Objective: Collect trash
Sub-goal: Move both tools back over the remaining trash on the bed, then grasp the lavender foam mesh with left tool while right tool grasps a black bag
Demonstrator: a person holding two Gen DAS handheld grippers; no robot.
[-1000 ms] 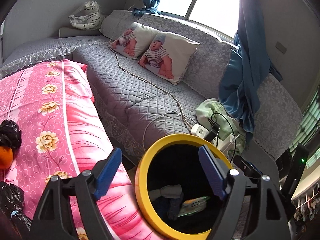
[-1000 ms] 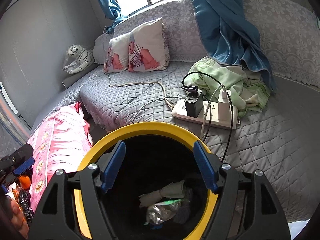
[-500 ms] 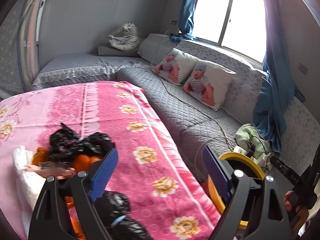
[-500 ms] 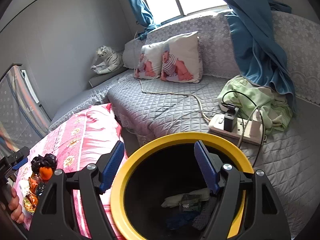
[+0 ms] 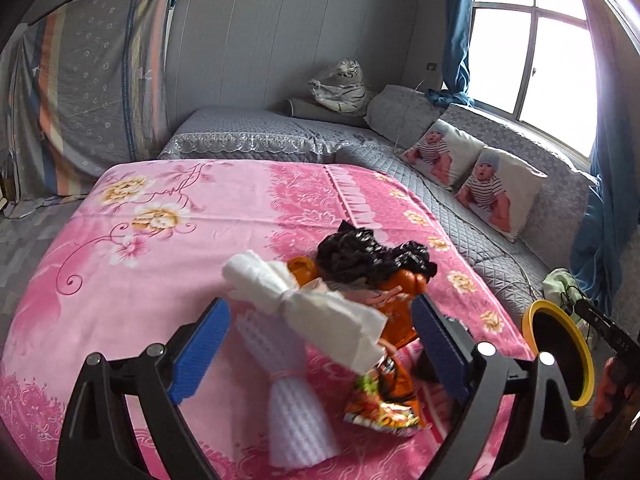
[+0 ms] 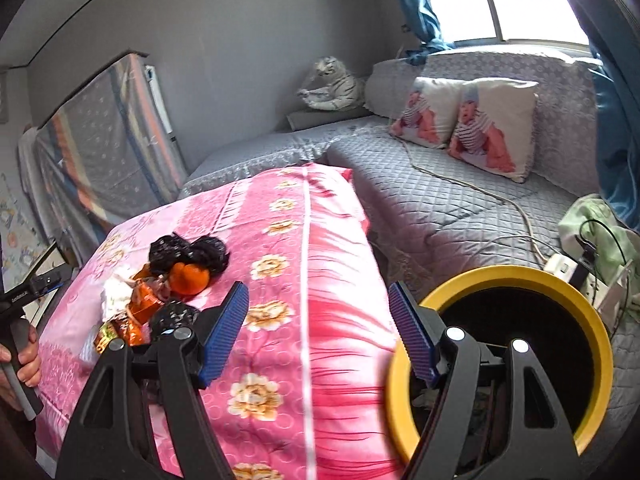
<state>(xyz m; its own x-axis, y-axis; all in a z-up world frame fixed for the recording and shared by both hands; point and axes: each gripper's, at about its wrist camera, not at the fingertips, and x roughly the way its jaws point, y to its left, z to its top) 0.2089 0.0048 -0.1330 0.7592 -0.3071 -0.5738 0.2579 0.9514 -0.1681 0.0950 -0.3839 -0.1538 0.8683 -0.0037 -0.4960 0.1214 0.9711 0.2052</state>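
A heap of trash lies on the pink flowered table cover (image 5: 160, 248): white tissue (image 5: 320, 312), white foam net (image 5: 296, 412), orange snack wrapper (image 5: 384, 404), black plastic bag (image 5: 372, 256) and orange fruit (image 6: 190, 278). My left gripper (image 5: 320, 348) is open, its blue pads either side of the tissue and wrapper, just above them. My right gripper (image 6: 316, 336) is open and empty, over the table's right edge beside the yellow-rimmed black bin (image 6: 596, 320). The bin also shows in the left wrist view (image 5: 580, 344). The heap shows in the right wrist view (image 6: 160, 292) at the left.
A grey quilted sofa (image 6: 460, 200) runs behind and right of the table with two baby-print pillows (image 6: 492, 128), a toy tiger (image 5: 340, 88), a power strip with cables (image 6: 572, 268) and green cloth (image 6: 600, 224). Blue curtains (image 5: 604, 184) hang at the window.
My left gripper swung left from the bin to over the trash heap and closer to it. My right gripper lifted and turned left off the bin mouth toward the table.
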